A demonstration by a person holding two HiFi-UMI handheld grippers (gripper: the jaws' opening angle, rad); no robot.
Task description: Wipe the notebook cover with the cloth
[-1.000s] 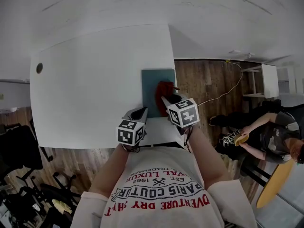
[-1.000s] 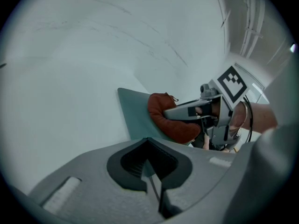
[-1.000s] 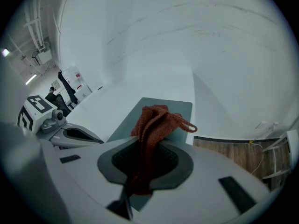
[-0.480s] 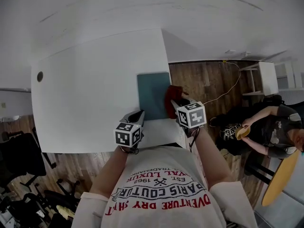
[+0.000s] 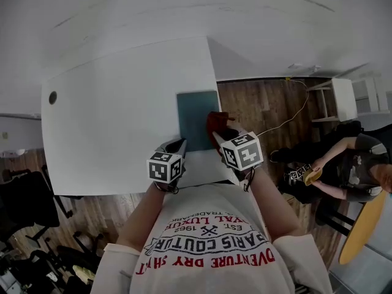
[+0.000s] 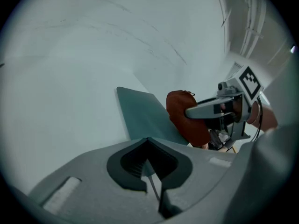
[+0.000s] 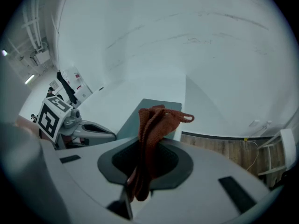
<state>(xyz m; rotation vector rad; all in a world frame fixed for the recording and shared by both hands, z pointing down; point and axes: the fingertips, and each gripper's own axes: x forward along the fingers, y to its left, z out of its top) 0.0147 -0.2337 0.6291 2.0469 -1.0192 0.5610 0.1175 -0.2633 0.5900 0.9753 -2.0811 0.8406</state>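
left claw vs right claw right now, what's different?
1. Grip: the right claw is shut on the red-brown cloth; the left claw is shut with nothing between its jaws.
2. Place: the right claw holds the cloth at the right edge of the notebook; the left claw sits by the notebook's near left corner.

Shared: both are over the near edge of the white table, pointing away from the person.

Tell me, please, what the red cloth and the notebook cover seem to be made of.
The cloth looks like knitted yarn, rust-red: ribbed stitches, soft folds and a hanging loop show. The notebook cover is smooth, matte teal with no glare; perhaps card or coated paper.
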